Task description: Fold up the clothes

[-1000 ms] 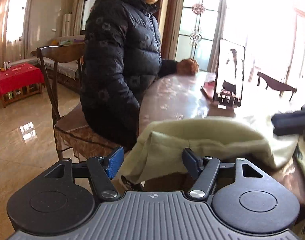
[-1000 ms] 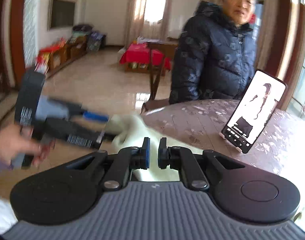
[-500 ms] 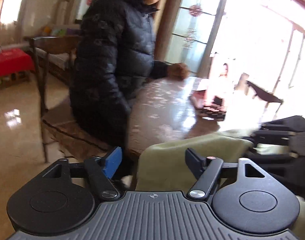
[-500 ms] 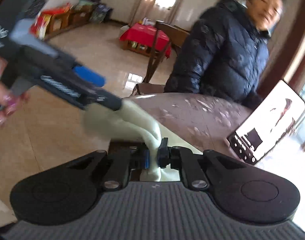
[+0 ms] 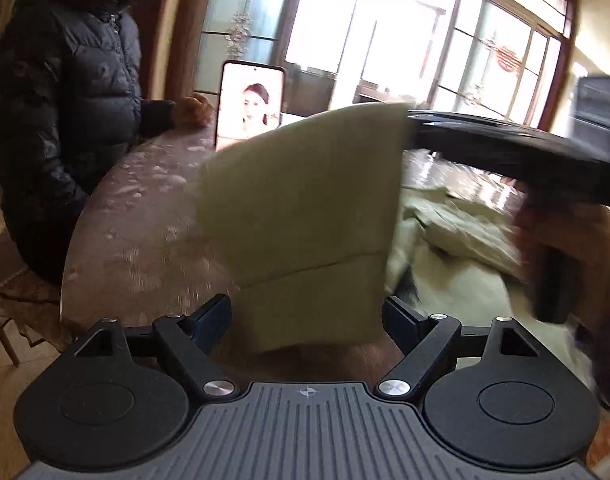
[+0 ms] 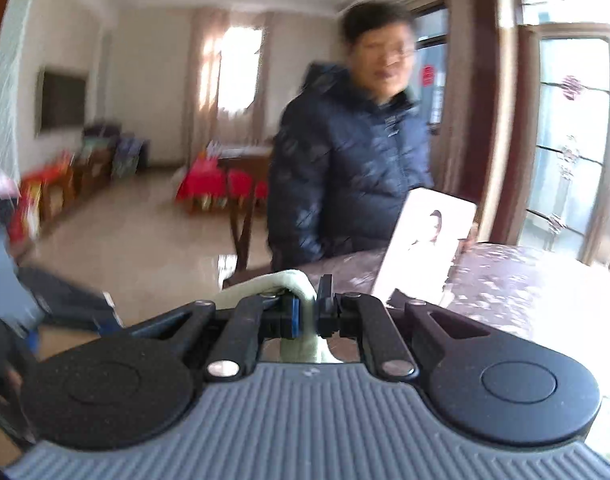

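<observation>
A pale green garment (image 5: 305,216) hangs in the air over the brown table (image 5: 137,216). My right gripper (image 5: 409,128) holds its top right corner; its dark body crosses the right side of the left wrist view. In the right wrist view my right gripper (image 6: 307,318) is shut on a fold of the garment (image 6: 265,284). My left gripper (image 5: 307,318) is open, with the garment's lower hem hanging between its fingers. More of the garment lies crumpled on the table (image 5: 457,232) at the right.
A person in a dark padded jacket (image 5: 61,120) sits at the table's far left edge, hand on the table. A lit phone (image 5: 249,104) stands upright on the table. Glass doors (image 5: 445,52) are behind. A wooden chair (image 6: 241,232) and a red-covered low table (image 6: 217,180) stand on the tiled floor.
My right gripper has lifted the garment's corner up off the table, so the cloth now hangs. My left gripper has swung right, staying open.
</observation>
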`<state>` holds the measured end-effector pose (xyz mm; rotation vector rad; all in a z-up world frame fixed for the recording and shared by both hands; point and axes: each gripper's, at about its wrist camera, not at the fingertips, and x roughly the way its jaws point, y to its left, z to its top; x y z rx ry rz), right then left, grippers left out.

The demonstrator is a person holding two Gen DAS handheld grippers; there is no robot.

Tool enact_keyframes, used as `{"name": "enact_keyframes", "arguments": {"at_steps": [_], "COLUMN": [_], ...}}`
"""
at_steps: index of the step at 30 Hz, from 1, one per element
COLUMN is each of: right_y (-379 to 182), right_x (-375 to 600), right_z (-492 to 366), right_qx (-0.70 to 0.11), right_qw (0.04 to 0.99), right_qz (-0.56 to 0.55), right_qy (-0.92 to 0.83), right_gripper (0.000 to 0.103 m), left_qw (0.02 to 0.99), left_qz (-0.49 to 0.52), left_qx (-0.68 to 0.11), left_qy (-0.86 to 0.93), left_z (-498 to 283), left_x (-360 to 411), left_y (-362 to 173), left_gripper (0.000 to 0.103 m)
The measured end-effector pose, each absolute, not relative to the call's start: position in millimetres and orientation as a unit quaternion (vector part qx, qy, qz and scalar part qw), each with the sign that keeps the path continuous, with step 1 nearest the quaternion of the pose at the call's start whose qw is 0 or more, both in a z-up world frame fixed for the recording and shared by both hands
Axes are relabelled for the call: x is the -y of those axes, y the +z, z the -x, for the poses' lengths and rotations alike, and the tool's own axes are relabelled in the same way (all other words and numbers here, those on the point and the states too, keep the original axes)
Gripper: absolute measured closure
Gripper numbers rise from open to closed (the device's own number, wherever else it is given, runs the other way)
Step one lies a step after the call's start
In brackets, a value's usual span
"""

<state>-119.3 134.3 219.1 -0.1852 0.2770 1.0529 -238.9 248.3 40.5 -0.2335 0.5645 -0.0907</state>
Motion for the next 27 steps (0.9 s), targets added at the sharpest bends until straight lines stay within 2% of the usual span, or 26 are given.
{"name": "enact_keyframes", "arguments": {"at_steps": [5, 10, 17, 20, 22, 24, 27], "right_y": [236.5, 237.8, 199.0, 174.3, 159.3, 148.5, 147.2], "right_x": [-63.9, 22.0, 162.5, 195.3, 201.8, 206.5, 201.6], "right_z": [113.9, 107.1, 110.2, 106.8, 106.7, 111.0, 120.3], "right_qx": [-0.101, -0.101, -0.150, -0.216, -0.254, -0.274, -0.265], "right_qw": [0.894, 0.933, 0.971, 0.963, 0.956, 0.953, 0.960], "right_qz": [0.033, -0.021, -0.101, -0.108, -0.097, -0.082, -0.026], "right_qy": [0.435, 0.343, 0.157, 0.118, 0.111, 0.103, 0.086], "right_gripper": [0.094, 0.093, 0.093, 0.091, 0.080, 0.054, 0.040], "left_qw": [0.967, 0.966, 0.950, 0.948, 0.948, 0.951, 0.952], "left_qz": [0.107, 0.072, 0.024, 0.014, 0.009, 0.006, 0.005], "left_qx": [-0.226, -0.218, -0.241, -0.252, -0.257, -0.259, -0.273], "left_qy": [-0.053, -0.121, -0.195, -0.196, -0.187, -0.169, -0.141], "left_z": [176.7, 91.1, 32.8, 27.2, 29.3, 34.9, 38.2], "left_x": [-216.4, -139.9, -46.7, -40.1, -44.3, -55.1, -75.0], "left_y": [59.9, 76.2, 63.1, 55.9, 52.2, 50.8, 49.0], "left_gripper": [0.017, 0.017, 0.017, 0.017, 0.017, 0.017, 0.016]}}
